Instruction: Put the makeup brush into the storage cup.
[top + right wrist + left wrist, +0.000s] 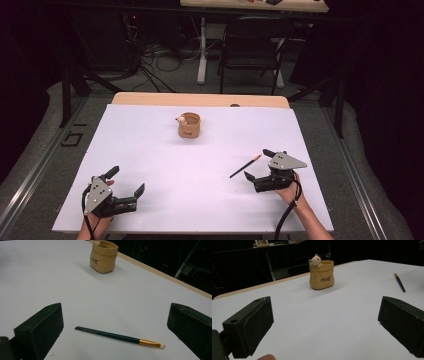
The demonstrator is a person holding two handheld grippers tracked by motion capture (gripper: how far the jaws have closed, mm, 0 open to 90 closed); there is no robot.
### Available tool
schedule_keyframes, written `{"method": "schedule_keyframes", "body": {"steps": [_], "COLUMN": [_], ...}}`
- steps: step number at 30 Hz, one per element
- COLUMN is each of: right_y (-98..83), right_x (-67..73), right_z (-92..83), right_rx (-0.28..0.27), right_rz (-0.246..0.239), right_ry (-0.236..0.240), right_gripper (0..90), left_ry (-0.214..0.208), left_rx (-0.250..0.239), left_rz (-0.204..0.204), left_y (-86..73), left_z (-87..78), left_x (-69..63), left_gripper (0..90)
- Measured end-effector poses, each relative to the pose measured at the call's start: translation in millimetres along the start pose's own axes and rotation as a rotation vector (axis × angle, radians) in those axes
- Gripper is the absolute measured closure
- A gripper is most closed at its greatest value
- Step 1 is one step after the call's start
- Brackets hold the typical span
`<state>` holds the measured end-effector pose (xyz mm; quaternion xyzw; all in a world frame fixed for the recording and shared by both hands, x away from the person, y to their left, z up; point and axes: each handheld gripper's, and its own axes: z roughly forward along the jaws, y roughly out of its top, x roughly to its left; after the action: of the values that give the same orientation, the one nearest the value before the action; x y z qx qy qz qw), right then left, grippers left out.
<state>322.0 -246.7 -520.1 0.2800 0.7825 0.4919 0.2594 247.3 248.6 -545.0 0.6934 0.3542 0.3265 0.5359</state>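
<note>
Both claws are sitting wide open. Right claw (112, 327) is straddling the pencil (117, 336), lying flat between its jaws; left claw (122, 182) is idling. Pot (189, 126) is standing well ahead. Lower squarely, pinching mid-shaft.

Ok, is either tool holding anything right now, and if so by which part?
Nothing is held. The left tool and right tool both stand open; the pencil lies flat on the table between the right tool's jaws, touching neither.
</note>
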Motion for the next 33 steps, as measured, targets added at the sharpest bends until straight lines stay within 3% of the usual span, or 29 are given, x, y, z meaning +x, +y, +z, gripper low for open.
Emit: {"method": "schedule_keyframes", "body": {"steps": [11, 24, 33], "right_y": [1.7, 12.0, 26.4], "right_x": [-11.0, -24.2, -31.1], "right_z": [9.9, 14.8, 20.0], "right_rx": [0.033, 0.068, 0.131], "right_rz": [-0.027, -0.058, -0.132], "right_ry": [0.085, 0.107, 0.139], "right_gripper": [0.1, 0.7, 0.5], "left_ry": [-0.001, 0.0, 0.002], "left_rx": [0.0, 0.001, 0.001], "left_rz": [-0.002, -0.001, -0.002], "left_y": [-0.1, -0.2, -0.2], "left_z": [-0.3, -0.2, 0.0], "left_x": [-0.2, -0.1, -0.2], "left_gripper": [0.2, 0.2, 0.2]}}
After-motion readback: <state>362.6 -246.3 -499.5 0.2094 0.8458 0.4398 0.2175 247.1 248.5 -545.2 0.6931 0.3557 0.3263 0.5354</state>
